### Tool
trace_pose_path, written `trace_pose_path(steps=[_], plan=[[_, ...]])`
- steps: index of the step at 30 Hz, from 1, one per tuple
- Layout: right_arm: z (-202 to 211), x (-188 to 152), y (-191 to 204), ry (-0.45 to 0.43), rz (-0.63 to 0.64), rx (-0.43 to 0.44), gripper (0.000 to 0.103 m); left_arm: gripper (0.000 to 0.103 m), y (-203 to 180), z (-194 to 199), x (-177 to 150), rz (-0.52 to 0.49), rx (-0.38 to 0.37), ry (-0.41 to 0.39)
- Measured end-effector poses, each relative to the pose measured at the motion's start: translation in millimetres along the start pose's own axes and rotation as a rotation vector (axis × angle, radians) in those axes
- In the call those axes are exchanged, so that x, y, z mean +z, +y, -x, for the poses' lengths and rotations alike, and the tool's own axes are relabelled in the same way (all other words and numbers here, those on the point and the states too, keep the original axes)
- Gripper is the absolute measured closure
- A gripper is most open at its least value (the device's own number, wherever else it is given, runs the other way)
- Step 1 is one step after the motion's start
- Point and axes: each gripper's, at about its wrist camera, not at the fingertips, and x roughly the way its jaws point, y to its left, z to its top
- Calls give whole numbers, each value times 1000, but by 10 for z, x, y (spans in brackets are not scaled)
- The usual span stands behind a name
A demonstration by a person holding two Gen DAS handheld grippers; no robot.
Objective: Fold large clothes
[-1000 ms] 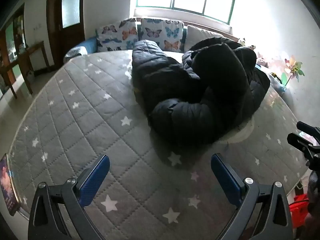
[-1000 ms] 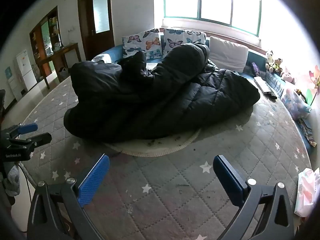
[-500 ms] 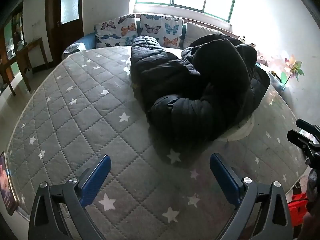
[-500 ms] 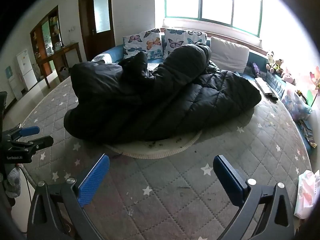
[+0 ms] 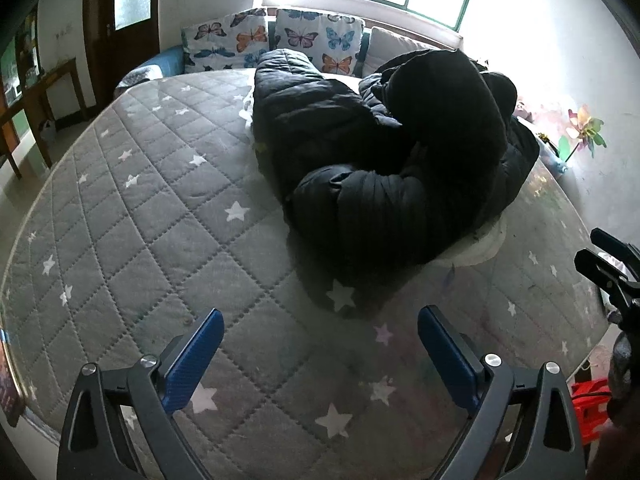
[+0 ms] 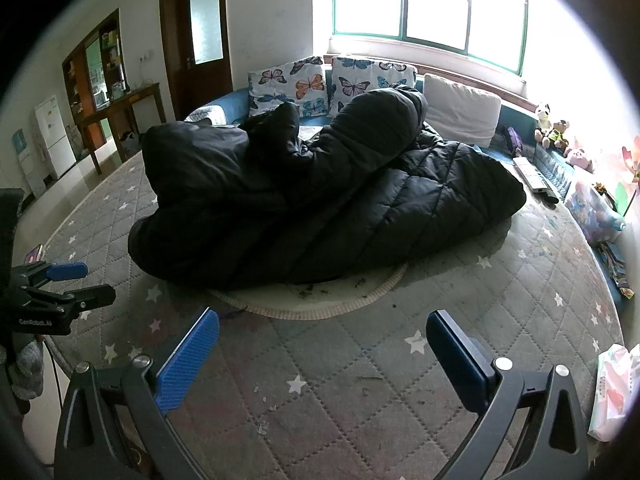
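Though heaped black coat (image 6: 320, 200) hides its own sleeves, both grippers' jaws wide apart, empty, above mattress (image 5: 140, 220)

Home bedroom: quilted mattress (image 6: 360, 380), butterfly pillows (image 6: 288, 84), stuffed toys (image 6: 554, 130).
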Motion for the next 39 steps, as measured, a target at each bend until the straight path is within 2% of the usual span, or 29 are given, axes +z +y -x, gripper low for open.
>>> trace_pose_path(steps=[27, 35, 39], plan=[[-51, 1, 0, 4, 6, 10, 0, 0, -43, 55, 138, -32, 36, -38], [-85, 151, 8, 7, 31, 3, 0, 0, 5, 50, 237, -43, 43, -44], [-97, 275, -43, 19, 38, 32, 0, 0, 69, 70, 352, -54, 71, -57]])
